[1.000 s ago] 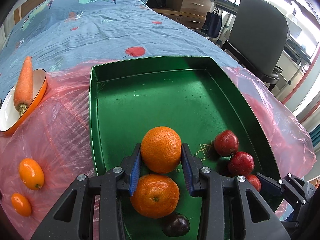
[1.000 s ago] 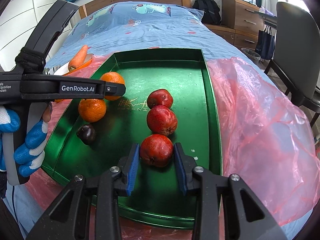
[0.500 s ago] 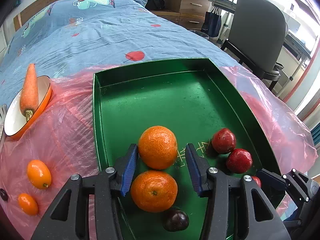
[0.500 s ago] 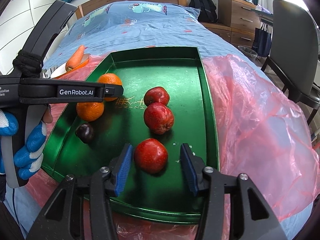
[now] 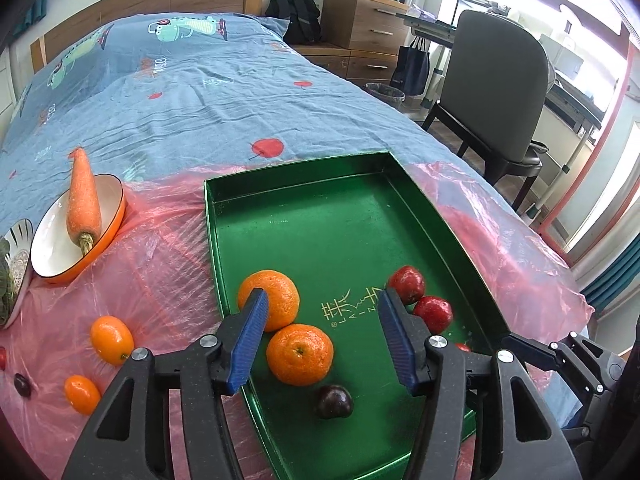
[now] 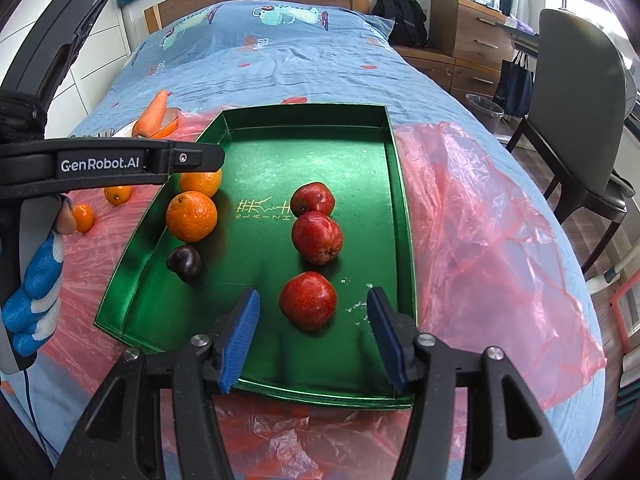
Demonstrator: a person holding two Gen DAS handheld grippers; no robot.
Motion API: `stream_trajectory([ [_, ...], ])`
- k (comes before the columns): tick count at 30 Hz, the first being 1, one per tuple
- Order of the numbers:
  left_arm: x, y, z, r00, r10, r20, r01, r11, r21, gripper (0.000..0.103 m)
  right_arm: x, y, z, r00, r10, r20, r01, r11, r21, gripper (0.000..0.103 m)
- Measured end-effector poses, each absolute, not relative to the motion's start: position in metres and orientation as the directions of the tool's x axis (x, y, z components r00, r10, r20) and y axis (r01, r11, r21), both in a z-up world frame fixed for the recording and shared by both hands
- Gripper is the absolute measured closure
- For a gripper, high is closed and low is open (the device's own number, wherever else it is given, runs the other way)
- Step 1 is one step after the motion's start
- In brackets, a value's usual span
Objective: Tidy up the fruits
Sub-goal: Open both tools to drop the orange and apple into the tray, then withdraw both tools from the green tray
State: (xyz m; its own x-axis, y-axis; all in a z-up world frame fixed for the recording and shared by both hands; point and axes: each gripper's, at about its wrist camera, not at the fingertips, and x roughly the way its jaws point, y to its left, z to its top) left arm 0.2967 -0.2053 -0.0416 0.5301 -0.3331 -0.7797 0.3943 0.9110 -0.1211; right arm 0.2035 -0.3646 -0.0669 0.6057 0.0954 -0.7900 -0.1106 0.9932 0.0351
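Observation:
A green tray (image 5: pixel 328 220) (image 6: pixel 308 148) lies on pink plastic on the bed. In it are two oranges (image 5: pixel 300 354) (image 6: pixel 192 216), a dark plum (image 5: pixel 335 401) (image 6: pixel 184 262) and three red apples (image 6: pixel 308 300) in a row. My left gripper (image 5: pixel 322 336) is open and empty, raised above the tray's near left part. My right gripper (image 6: pixel 312 336) is open and empty, with the nearest apple just beyond its fingers. Two kumquats (image 5: pixel 111 340) and a small dark fruit (image 5: pixel 22 385) lie on the plastic left of the tray.
An orange bowl (image 5: pixel 52 256) with a carrot (image 5: pixel 83 204) sits left of the tray, a patterned bowl (image 5: pixel 14 256) beside it. A grey chair (image 5: pixel 496 92) and wooden drawers (image 5: pixel 360 28) stand to the right of the bed.
Both grippers opened, the left letting go of an orange and the right letting go of an apple, both left in the tray. Both have drawn back and up.

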Motion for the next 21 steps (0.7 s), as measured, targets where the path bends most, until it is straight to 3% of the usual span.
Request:
stream_trajectory([
  [21, 0.231, -0.182, 0.005, 0.573, -0.388, -0.722, 0.419, 0.896, -0.149, 0.049, 0.169, -0.351, -0.02, 0.636, 0.068, -0.769, -0.099, 0.995, 0.005, 0.0],
])
